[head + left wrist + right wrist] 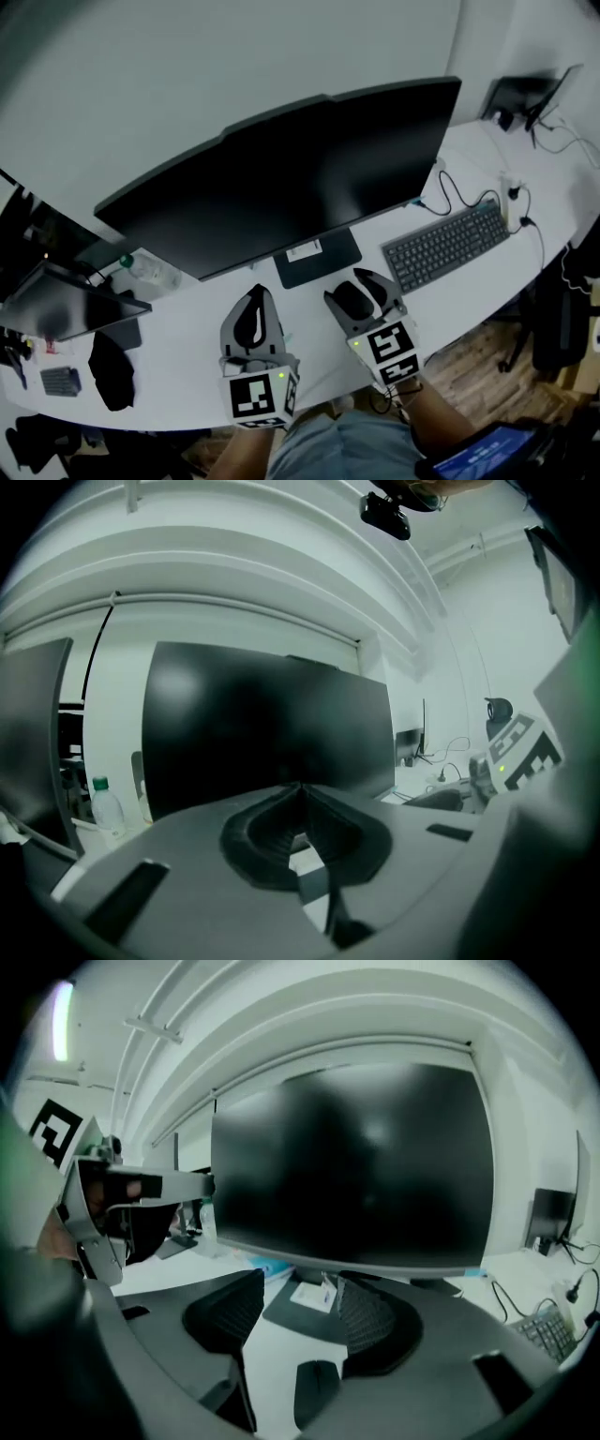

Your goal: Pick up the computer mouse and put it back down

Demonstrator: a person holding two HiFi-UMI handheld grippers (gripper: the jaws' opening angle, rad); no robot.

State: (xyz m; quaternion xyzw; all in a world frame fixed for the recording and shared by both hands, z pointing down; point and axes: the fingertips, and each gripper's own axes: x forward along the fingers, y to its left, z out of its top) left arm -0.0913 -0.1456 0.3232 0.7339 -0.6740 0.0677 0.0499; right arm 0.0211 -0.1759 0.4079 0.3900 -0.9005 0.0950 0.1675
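While the computer mouse lies flat on the white table, toward the middle of its front edge and just short of the monitor's stand base, the right gripper hangs above it with its 2 jaws spread wide and nothing pressed between the pads. The left gripper is beside it, jaws closed together on nothing.

These views do not settle whether the lift is yet to come or the mouse is already set back down. If a grasp is next, it probably goes best with the right gripper sinking straight down so 1 pad stands at each long side of the mouse. The pads should close only once they are low on its flanks, since the rounded shell would likely slip out of a high pinch. The left gripper is best kept aside, clear of the keyboard and the monitor.
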